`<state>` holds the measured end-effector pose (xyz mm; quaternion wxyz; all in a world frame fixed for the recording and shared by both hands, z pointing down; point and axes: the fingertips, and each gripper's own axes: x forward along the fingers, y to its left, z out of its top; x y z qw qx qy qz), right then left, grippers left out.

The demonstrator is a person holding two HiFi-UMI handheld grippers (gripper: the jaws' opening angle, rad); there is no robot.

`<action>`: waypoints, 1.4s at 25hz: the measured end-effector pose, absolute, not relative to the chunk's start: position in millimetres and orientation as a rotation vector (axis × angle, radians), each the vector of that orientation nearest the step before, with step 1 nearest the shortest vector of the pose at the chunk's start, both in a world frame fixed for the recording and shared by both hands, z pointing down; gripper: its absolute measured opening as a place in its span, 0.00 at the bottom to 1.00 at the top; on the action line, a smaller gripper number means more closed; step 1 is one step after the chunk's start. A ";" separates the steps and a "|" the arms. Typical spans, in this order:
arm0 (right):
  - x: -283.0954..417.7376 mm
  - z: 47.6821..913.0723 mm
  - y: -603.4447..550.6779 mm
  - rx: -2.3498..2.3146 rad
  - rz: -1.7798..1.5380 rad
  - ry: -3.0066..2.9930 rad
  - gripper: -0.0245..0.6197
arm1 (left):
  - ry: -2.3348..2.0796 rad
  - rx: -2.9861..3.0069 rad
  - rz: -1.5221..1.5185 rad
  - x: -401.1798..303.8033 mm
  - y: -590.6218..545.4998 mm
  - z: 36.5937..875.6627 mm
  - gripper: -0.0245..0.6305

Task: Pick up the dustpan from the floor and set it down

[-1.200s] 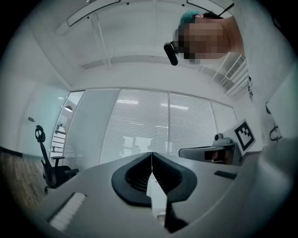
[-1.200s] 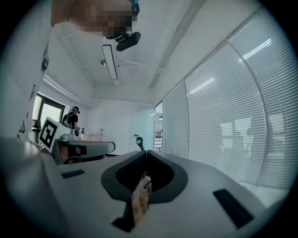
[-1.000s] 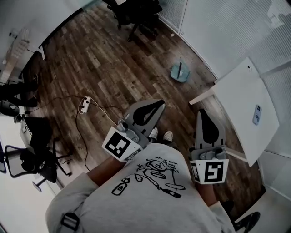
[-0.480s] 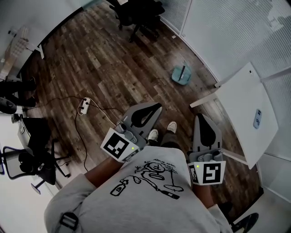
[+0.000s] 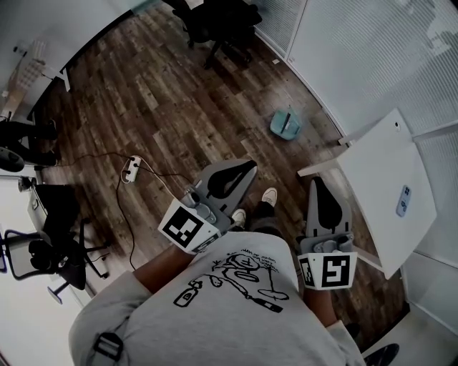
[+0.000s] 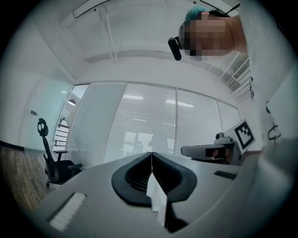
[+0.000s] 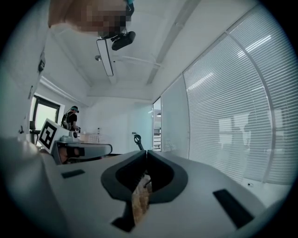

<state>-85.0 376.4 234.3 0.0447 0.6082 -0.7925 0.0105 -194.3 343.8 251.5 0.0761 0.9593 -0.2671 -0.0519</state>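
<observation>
A light blue dustpan (image 5: 285,123) with a dark handle lies on the wooden floor near the blinds wall, well ahead of me in the head view. My left gripper (image 5: 248,166) is held at waist height, pointing level, jaws closed tip to tip on nothing. My right gripper (image 5: 317,182) is beside it, also shut and empty, close to the white table. In the left gripper view the left gripper (image 6: 151,153) faces the blinds; the right gripper (image 7: 146,151) in its own view faces a glass wall. The dustpan is hidden in both gripper views.
A white table (image 5: 386,186) with a small remote (image 5: 404,200) stands at the right. Black office chairs (image 5: 218,21) sit at the far end. A power strip (image 5: 132,168) with its cable lies on the floor at the left. My shoes (image 5: 268,196) show between the grippers.
Both grippers and the person have advanced toward the dustpan; the dustpan and table sit slightly differently in the head view. Both jaws stay shut.
</observation>
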 end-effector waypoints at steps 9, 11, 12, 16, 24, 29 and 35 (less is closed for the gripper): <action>-22.0 230.8 318.8 1.871 0.054 -2.433 0.05 | -0.805 2.882 -0.149 -134.1 288.3 244.2 0.04; -7.1 228.0 307.1 1.866 0.049 -2.439 0.05 | -0.818 2.883 -0.156 -119.4 275.7 241.0 0.04; 0.3 227.2 301.2 1.862 0.047 -2.444 0.05 | -0.825 2.882 -0.158 -111.9 269.2 240.2 0.04; 33.5 228.3 283.0 1.846 0.045 -2.459 0.05 | -0.848 2.881 -0.169 -79.8 250.3 238.9 0.04; 86.9 236.3 259.1 1.826 0.056 -2.484 0.05 | -0.878 2.882 -0.171 -28.0 229.0 243.3 0.04; 103.7 236.4 256.9 1.807 0.053 -2.501 0.05 | -0.884 2.884 -0.176 -6.5 227.1 243.7 0.04; 108.3 241.0 254.3 1.781 0.090 -2.515 0.05 | -0.902 2.843 -0.169 -2.5 222.7 249.5 0.04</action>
